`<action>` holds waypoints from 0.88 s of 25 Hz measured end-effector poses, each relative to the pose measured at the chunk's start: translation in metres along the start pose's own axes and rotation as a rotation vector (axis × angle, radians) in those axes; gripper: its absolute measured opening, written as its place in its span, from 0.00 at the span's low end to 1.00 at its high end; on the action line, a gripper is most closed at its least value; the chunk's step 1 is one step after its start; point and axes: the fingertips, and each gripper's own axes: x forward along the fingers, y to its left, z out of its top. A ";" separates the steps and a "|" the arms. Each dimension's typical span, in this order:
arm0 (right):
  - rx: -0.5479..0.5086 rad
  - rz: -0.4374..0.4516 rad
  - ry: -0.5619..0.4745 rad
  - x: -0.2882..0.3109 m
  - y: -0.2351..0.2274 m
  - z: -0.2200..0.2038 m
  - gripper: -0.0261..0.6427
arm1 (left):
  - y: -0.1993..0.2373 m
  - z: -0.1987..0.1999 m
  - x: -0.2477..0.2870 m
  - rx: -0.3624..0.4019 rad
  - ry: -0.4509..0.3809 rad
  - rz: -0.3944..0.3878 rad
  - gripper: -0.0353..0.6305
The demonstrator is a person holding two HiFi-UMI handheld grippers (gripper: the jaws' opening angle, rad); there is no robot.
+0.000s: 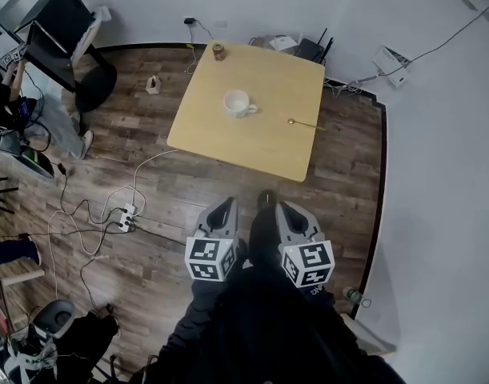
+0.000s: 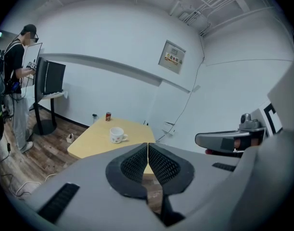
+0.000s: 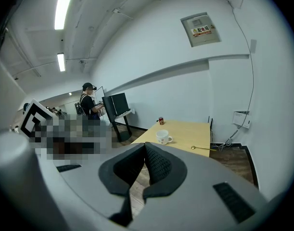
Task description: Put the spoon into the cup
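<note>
First, step up to the table [image 1: 268, 144]; then open the closed, empty right gripper [image 1: 286, 209], leave the left gripper [image 1: 225, 206] closed and empty, and pinch the spoon [image 1: 306, 123], upper centre-right, beside the cup [image 1: 238, 103], by its handle.

Table [image 1: 268, 146] light yellow wood. Cup [image 1: 238, 102] white, spoon [image 1: 306, 123] gold, can [image 1: 218, 51] red. Floor [image 1: 148, 182] dark brown plank grain. Left gripper [image 2: 147, 145] and right gripper [image 3: 144, 146] grey, pads [image 2: 136, 165] black mesh, cubes [image 1: 210, 260] black-white squares.

Your white cup [image 1: 238, 102] stands upright mid-way across the table [image 1: 260, 146], handle pointing right; the slim gold spoon [image 1: 306, 123] lies flat to its right, apart.
</note>
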 end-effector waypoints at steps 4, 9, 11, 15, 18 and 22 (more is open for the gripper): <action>-0.018 0.028 -0.014 0.033 -0.028 0.027 0.07 | 0.012 0.022 0.046 -0.007 -0.004 0.029 0.11; -0.022 0.045 -0.028 0.069 -0.083 0.066 0.07 | 0.005 0.067 0.117 0.023 -0.020 0.030 0.11; -0.017 0.047 -0.030 0.080 -0.104 0.078 0.07 | -0.003 0.082 0.142 0.037 -0.023 0.019 0.10; 0.010 0.061 -0.022 0.103 -0.144 0.086 0.07 | -0.014 0.095 0.190 0.052 -0.003 0.007 0.10; 0.045 0.061 0.000 0.117 -0.172 0.083 0.07 | -0.020 0.097 0.220 0.059 0.025 0.004 0.10; 0.078 0.055 0.023 0.134 -0.201 0.081 0.07 | -0.019 0.102 0.251 0.068 0.048 0.011 0.11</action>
